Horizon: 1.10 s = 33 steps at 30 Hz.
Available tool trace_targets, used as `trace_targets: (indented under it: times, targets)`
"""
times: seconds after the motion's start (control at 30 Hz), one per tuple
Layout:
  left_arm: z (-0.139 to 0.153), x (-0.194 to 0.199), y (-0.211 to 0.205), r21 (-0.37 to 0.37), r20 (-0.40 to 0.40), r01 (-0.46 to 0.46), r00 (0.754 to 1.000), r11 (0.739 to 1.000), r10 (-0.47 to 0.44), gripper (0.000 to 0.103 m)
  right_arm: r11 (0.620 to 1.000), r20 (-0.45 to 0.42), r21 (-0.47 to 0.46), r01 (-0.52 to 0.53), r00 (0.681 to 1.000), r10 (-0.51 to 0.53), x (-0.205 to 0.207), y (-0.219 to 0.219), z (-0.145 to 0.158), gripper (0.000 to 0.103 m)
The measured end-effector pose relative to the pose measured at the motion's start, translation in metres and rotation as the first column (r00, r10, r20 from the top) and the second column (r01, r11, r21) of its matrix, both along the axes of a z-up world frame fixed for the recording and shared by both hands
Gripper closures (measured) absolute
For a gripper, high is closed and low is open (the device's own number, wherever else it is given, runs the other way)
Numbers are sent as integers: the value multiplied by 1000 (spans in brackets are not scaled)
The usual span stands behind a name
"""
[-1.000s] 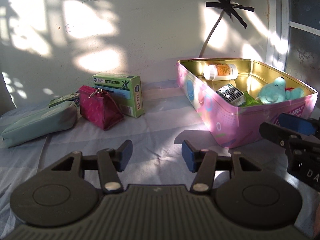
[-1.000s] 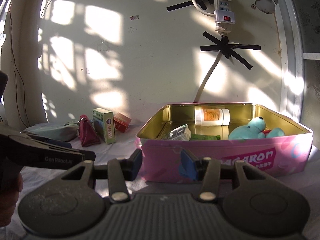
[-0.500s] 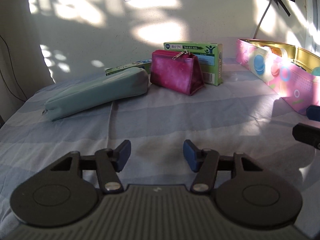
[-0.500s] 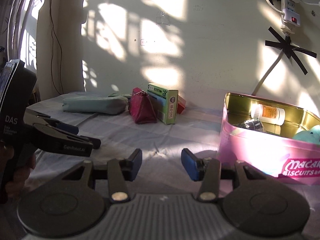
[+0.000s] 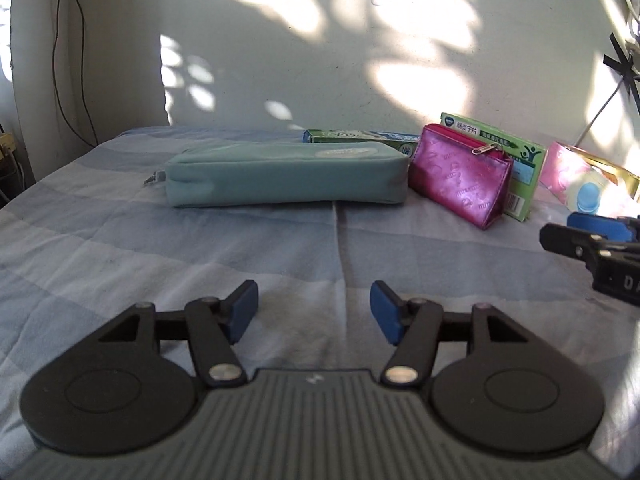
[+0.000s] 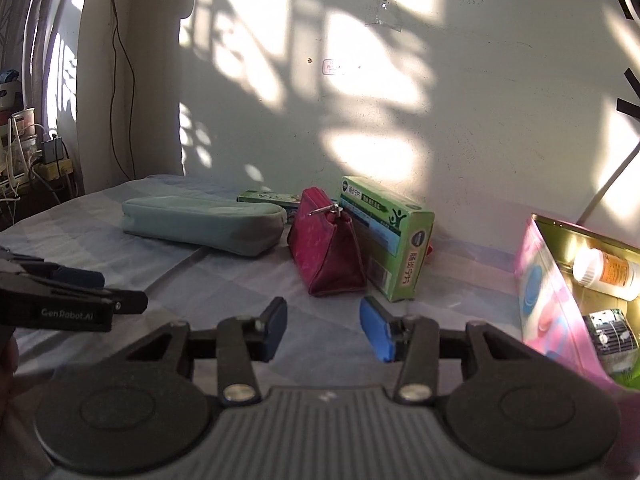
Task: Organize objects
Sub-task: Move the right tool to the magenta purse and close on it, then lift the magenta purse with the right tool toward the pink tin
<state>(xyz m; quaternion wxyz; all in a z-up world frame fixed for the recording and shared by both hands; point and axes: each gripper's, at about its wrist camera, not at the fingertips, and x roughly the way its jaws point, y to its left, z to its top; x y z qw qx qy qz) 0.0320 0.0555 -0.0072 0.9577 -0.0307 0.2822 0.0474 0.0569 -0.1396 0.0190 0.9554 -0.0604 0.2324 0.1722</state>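
A teal pencil case (image 5: 286, 178) lies on the striped cloth ahead of my left gripper (image 5: 314, 314), which is open and empty. To its right stand a magenta zip purse (image 5: 462, 182) and a green medicine box (image 5: 520, 168), with a long green box (image 5: 352, 136) behind. My right gripper (image 6: 323, 330) is open and empty, just short of the purse (image 6: 326, 258) and green box (image 6: 390, 236). The pink tin (image 6: 560, 308) at the right holds a white pill bottle (image 6: 604, 268) and a small dark pack (image 6: 612, 334).
The wall runs close behind the objects. Cables and a power strip sit at the far left (image 6: 44, 160). The left gripper's fingers (image 6: 72, 300) show at the left of the right wrist view. The right gripper's fingers (image 5: 592, 236) show at the right of the left wrist view.
Both grippers have swung left, away from the pink tin, toward the pencil case, purse and green box. Both stayed open and empty.
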Motion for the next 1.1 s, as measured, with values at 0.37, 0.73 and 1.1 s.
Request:
trace_targets:
  times: [0.37,0.73,1.1]
  targets:
    - [0,2,8,-71,17,10,1000,997,-9,39,993,-76,108,52,996,-44,78,20,-2,94]
    - [1,0,11,-94,28,36,999,995,-34,39,991,-94,77,-107,989,114,-19,-28,12,96]
    - [13,-25,-37,-94,97,375,925,922,-367,37,996,-74,41,81,994,-77,-143,-158,16,87]
